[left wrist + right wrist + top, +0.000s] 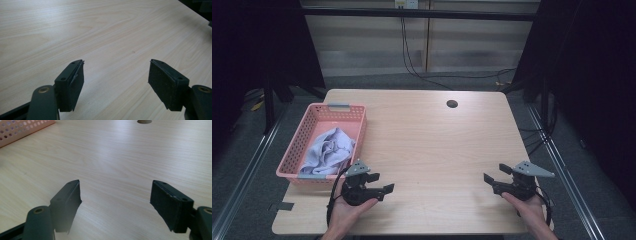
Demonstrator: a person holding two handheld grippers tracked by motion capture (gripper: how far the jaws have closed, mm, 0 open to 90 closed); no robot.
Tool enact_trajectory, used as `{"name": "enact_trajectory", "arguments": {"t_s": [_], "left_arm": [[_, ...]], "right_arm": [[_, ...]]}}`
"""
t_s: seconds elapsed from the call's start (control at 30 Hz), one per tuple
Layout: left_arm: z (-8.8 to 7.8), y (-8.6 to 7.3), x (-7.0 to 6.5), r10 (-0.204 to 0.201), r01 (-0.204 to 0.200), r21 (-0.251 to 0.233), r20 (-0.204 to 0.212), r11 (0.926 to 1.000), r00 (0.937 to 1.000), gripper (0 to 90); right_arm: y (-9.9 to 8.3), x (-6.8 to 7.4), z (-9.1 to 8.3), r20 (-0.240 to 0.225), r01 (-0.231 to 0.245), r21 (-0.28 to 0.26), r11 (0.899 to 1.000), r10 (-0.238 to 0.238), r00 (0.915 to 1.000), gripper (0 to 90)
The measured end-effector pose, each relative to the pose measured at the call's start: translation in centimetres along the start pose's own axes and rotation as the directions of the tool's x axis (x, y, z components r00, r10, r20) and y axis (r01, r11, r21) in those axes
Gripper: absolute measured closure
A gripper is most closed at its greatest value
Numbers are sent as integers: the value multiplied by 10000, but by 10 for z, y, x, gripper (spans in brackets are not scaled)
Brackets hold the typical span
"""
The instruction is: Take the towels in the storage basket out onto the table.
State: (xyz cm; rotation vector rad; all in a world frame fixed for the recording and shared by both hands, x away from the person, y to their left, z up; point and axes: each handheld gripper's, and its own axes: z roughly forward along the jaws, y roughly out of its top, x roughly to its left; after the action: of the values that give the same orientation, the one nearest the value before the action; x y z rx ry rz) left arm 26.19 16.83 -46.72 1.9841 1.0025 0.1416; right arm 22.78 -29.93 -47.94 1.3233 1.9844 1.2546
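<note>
Both forearms enter from the near edge. The left hand (343,212) holds the left gripper (379,186) low, pointing right — fingers (71,83) spread wide, nothing between them. The right hand (528,210) holds the right gripper (494,176) pointing left, toward the other — its fingers (67,201) likewise parted and empty. The two grippers sit well apart.

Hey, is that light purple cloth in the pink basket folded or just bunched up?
Bunched up. The cloth lies in a crumpled heap with loose wrinkles and no flat folded edges, toward the near end of the basket.
</note>
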Motion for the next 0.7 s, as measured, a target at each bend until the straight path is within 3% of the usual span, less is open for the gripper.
{"name": "enact_trajectory", "arguments": {"t_s": [0.07, 0.13, 0.2, 0.27, 0.3, 0.37, 0.43, 0.47, 0.53, 0.57, 0.7], "left_arm": [[0, 0, 0, -54, 54, 37, 87, 10000, 9999, 269], [-1, 0, -1, -62, 62, -19, -77, 10000, 10000, 260], [-1, -1, -3, 137, -128, 156, -614, 9998, 9980, 247], [1, -2, -4, 10, 14, 406, -613, 9992, 9981, 205], [0, -2, -5, 35, -9, 429, -605, 9991, 9982, 235], [-2, -1, -5, 9, -1, 454, -161, 9990, 9999, 258], [-3, 2, -4, 30, -68, 464, 819, 9989, 9966, 273], [-4, 3, -5, -24, -9, 391, 849, 9992, 9964, 301], [-7, 6, -6, -192, 176, 209, 802, 9996, 9966, 248], [-9, 8, -6, -105, 89, 169, 980, 9998, 9951, 248], [-20, 14, -6, 143, -145, 14, 998, 9999, 9949, 247]], "right_arm": [[0, 1, 0, -243, 7, 338, 9994, 1, 9997, 257], [0, 0, 1, -491, -14, 566, 9984, 42, 9988, 253], [0, -1, 1, -706, -179, 673, 9976, 227, 9972, 259], [0, -3, 0, -754, -265, 771, 9967, 324, 9966, 260], [0, -3, 0, -745, -226, 776, 9967, 284, 9968, 260], [1, -3, -1, -815, -317, 718, 9969, 375, 9960, 260], [2, -2, -1, -834, -240, 741, 9970, 302, 9961, 256], [1, -1, -1, -735, -179, 734, 9971, 233, 9970, 256], [0, 0, -2, -851, -213, 815, 9965, 282, 9960, 257], [0, 0, -4, -849, -213, 893, 9958, 290, 9960, 265], [0, 2, -6, -961, -137, 889, 9959, 222, 9951, 264]]}}
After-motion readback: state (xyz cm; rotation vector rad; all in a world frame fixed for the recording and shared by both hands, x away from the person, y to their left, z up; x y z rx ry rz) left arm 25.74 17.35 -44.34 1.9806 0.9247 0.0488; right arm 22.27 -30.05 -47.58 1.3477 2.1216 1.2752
